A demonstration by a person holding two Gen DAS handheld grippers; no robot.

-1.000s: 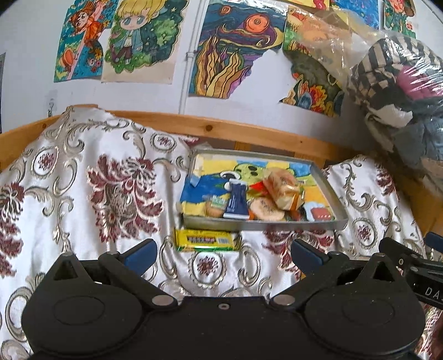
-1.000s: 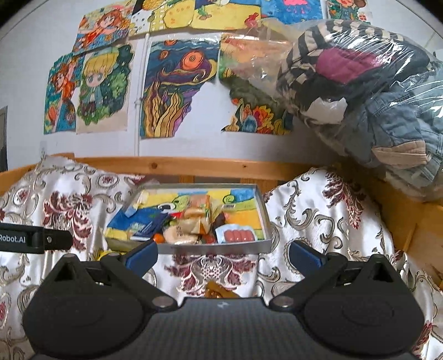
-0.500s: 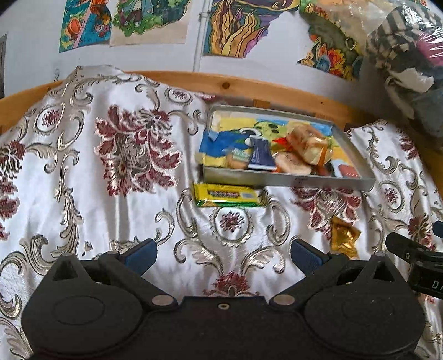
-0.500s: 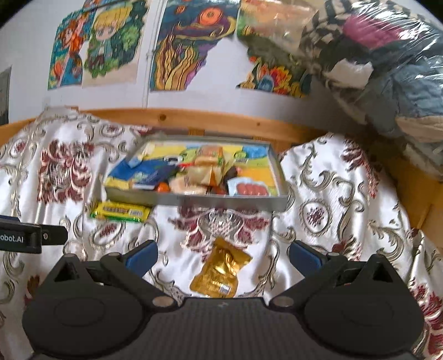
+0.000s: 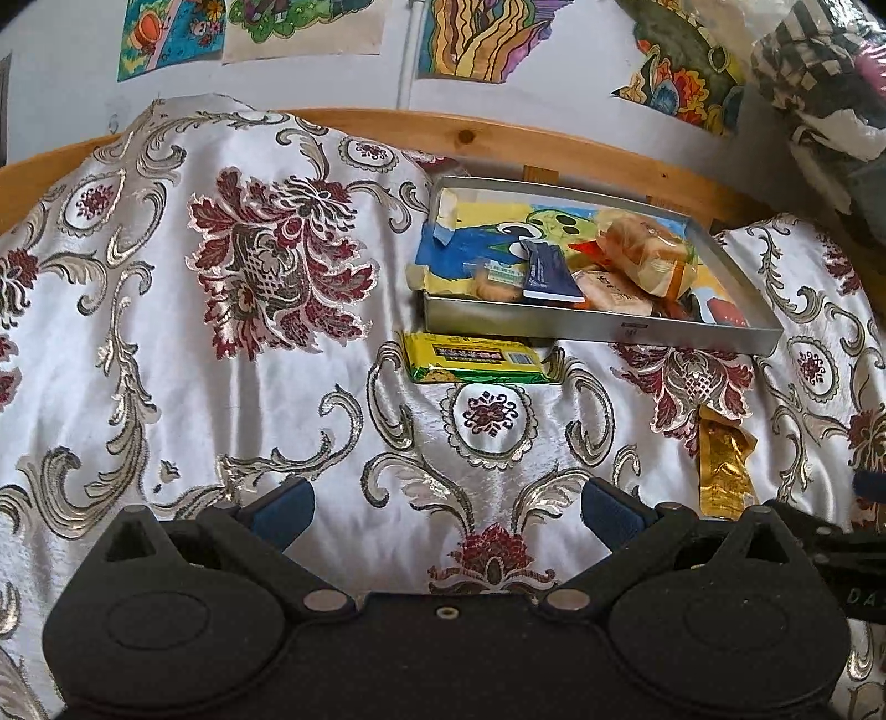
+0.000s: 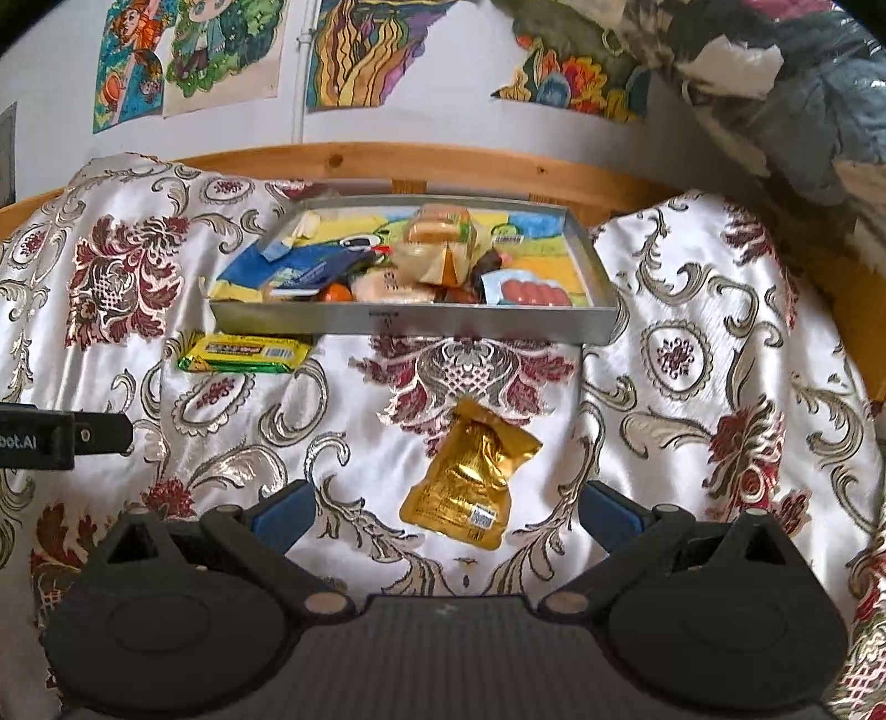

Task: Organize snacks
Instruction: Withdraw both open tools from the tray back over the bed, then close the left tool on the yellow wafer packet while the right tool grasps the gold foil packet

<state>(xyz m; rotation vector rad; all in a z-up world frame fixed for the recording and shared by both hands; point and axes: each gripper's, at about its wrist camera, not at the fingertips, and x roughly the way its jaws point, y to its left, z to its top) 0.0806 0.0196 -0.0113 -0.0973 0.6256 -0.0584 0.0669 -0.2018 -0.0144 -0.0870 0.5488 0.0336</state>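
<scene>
A grey metal tray point(image 5: 598, 327) point(image 6: 410, 322) holds several wrapped snacks on the patterned cloth. In front of its left corner lies a yellow-green snack bar point(image 5: 476, 360) point(image 6: 243, 351). A crumpled gold packet point(image 6: 468, 479) point(image 5: 722, 465) lies nearer, on the cloth. My left gripper point(image 5: 446, 507) is open and empty, well short of the bar. My right gripper point(image 6: 446, 507) is open, its blue-padded fingers on either side of the gold packet's near end, not touching it.
A wooden rail point(image 6: 443, 166) runs behind the tray, below a wall of coloured drawings point(image 5: 476, 39). Plastic bags of clothes point(image 6: 775, 66) pile up at the right. The other gripper's side shows at the left edge point(image 6: 50, 437) of the right wrist view.
Both grippers have tipped downward and moved closer to the cloth. The gold packet has come into view between the right fingers. Both stay open.
</scene>
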